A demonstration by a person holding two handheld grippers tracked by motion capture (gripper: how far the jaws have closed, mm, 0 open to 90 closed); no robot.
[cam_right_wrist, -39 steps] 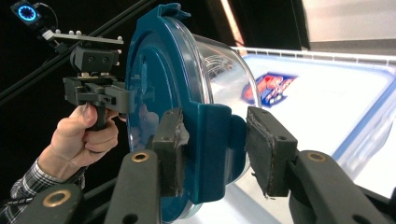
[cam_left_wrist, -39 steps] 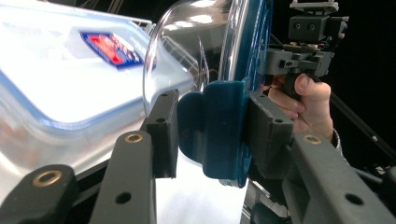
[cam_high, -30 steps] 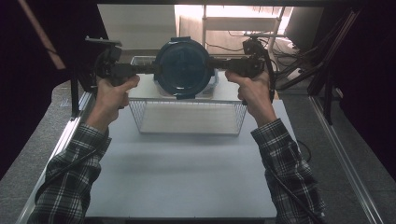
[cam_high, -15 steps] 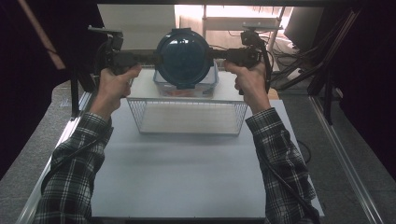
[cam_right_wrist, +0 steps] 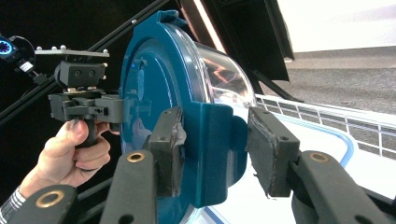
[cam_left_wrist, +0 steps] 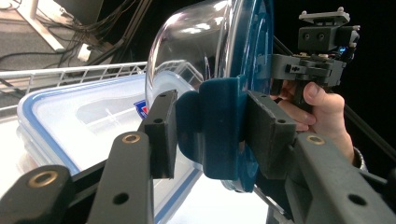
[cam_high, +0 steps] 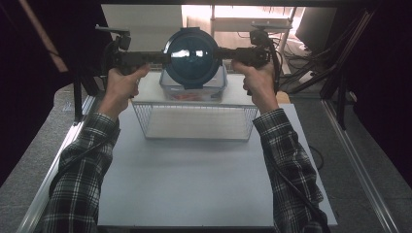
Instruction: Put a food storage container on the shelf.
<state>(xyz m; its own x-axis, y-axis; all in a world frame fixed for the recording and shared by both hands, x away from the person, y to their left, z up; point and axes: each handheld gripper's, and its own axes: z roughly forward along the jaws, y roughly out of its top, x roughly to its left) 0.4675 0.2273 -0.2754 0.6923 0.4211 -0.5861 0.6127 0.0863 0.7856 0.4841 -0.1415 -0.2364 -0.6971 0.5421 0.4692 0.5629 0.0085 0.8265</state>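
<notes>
Obs: round bowl (cam_high: 190, 57), clear glass w/ blue lid, is up in the air, tipped on edge, lid facing the person. It hangs above the far side of the wire basket (cam_high: 194, 121), over the rect. box (cam_high: 193, 88) w/ blue-rimmed lid that sits at the basket's far end.

L gripper (cam_high: 163, 57): jaws partly apart, clamped on the blue lid tab (cam_left_wrist: 212, 126) on its side of the bowl; in the left gripper view both pads (cam_left_wrist: 162, 130) press the tab. R gripper (cam_high: 221, 52): same, jaws part-way closed on the opposite tab (cam_right_wrist: 215, 149); near pad is tight on it in the right gripper view, far pad (cam_right_wrist: 268, 154) looks to be at the tab's edge, contact not fully clear. Both hands level, one each side, grippers pointing inward at each other.

Progress (judgement): pick-up done; bowl fully off any surface, carried by two-sided grip on tabs. Lid is on. Not yet set down anywhere. The near part of the basket floor is free, box takes the far part.

Left to do, prob.: bring bowl back to flat, lower it to its spot (on box lid or in basket beside it, can't tell which), then open both jaws and back off.

Risk note: whole weight hangs on two lid tabs; if a tab unlatches, glass drops on box.
</notes>
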